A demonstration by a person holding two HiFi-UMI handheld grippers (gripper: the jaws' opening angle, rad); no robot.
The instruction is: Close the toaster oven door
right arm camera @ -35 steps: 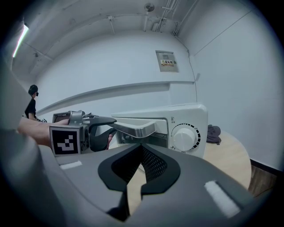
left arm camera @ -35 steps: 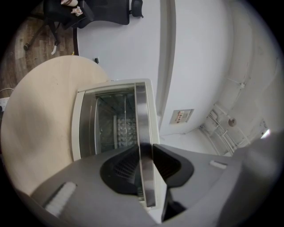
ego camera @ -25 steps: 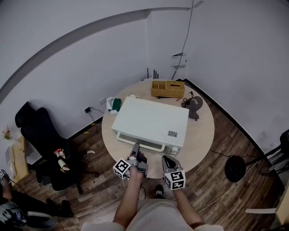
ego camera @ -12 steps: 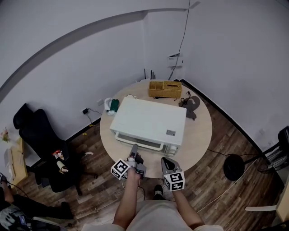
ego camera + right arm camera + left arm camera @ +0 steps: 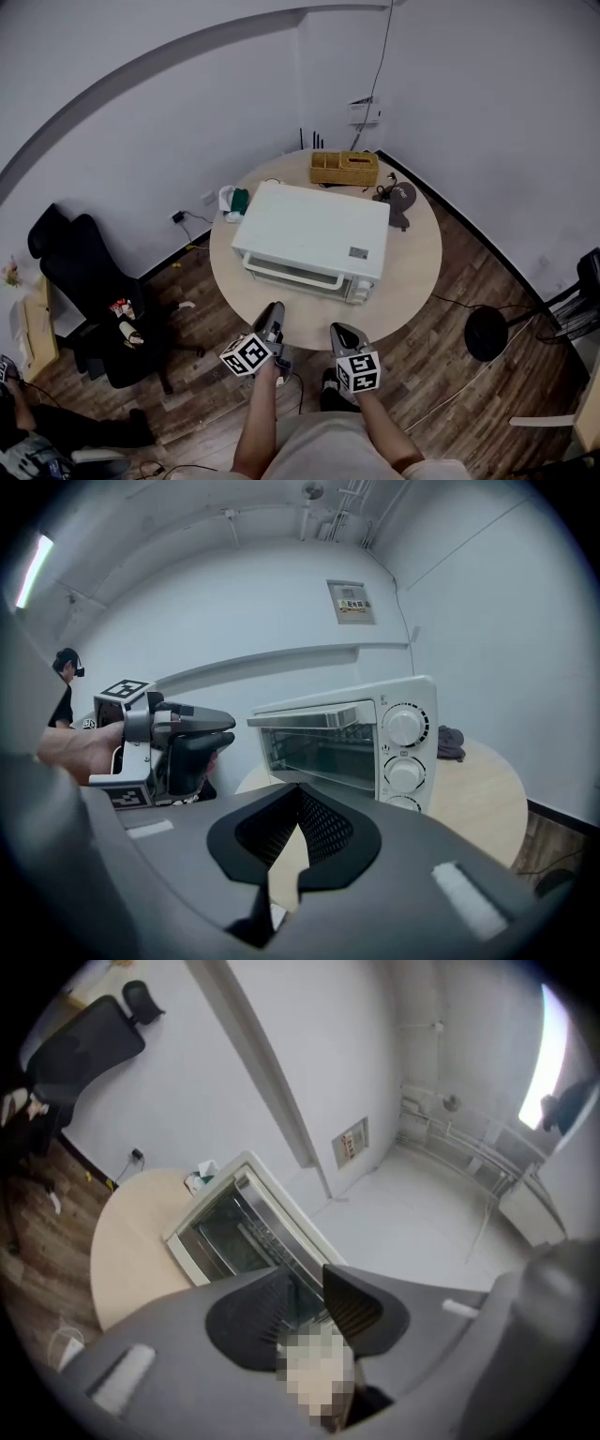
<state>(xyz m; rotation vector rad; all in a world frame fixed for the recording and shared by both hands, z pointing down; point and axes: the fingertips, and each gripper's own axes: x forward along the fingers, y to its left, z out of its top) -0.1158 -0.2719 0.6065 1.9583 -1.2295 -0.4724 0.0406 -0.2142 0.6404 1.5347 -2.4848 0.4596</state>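
**Task item.** The toaster oven [image 5: 314, 230] is sitting at the centre of the head view, on the round worktop [image 5: 417, 281]. In the right gripper view it is filling the middle of the frame. Its glass door [image 5: 323, 747] is standing upright against the front, with the handle [image 5: 309, 714] running along the top edge. No gap is showing between door and frame, though a very fine one could not be ruled out at this size.

**Claws.** The left claw [image 5: 272, 314] and the right claw [image 5: 337, 330] are hanging in the lower middle of the head view. Both are sitting off the near rim of the worktop, and neither is touching the oven. The left claw's jaws are standing narrowly apart with nothing between them; only the distant oven is showing through the gap. The right claw's jaws are pressing together at the tips and gripping nothing.

**Progress.** The closing is looking done, or all but done. In the inspector's judgement nothing is remaining beyond confirming that the door is seating fully.
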